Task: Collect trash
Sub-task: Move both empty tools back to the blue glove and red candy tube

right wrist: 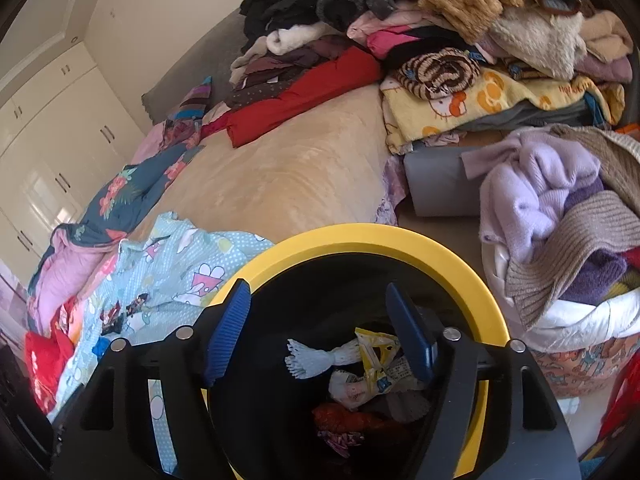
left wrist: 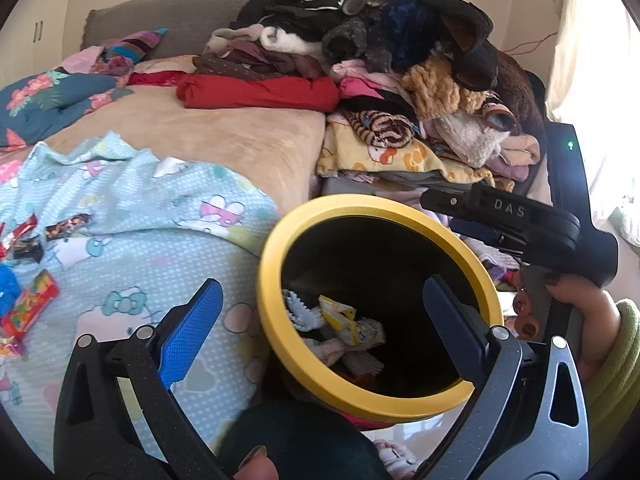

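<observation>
A black trash bin with a yellow rim (left wrist: 276, 240) (right wrist: 400, 236) stands against the bed. Crumpled wrappers (left wrist: 340, 320) (right wrist: 376, 360) lie in its bottom, yellow, white and red ones among them. My left gripper (left wrist: 324, 292) is open over the bin's near-left rim, one finger above the sheet and the other above the mouth, holding nothing. My right gripper (right wrist: 316, 292) hangs open over the bin's mouth, empty. In the left wrist view a hand (left wrist: 560, 300) holds the right gripper's handle beside the bin. Several loose wrappers (left wrist: 28, 308) (right wrist: 124, 312) lie on the light-blue sheet (left wrist: 140, 208).
A tall pile of clothes (left wrist: 400, 60) covers the bed's far right. A beige blanket (right wrist: 280, 168) lies mid-bed, with a floral quilt (left wrist: 48, 100) to its left. A laundry basket heaped with knitwear (right wrist: 580, 320) stands right of the bin. White wardrobes (right wrist: 48, 128) line the left wall.
</observation>
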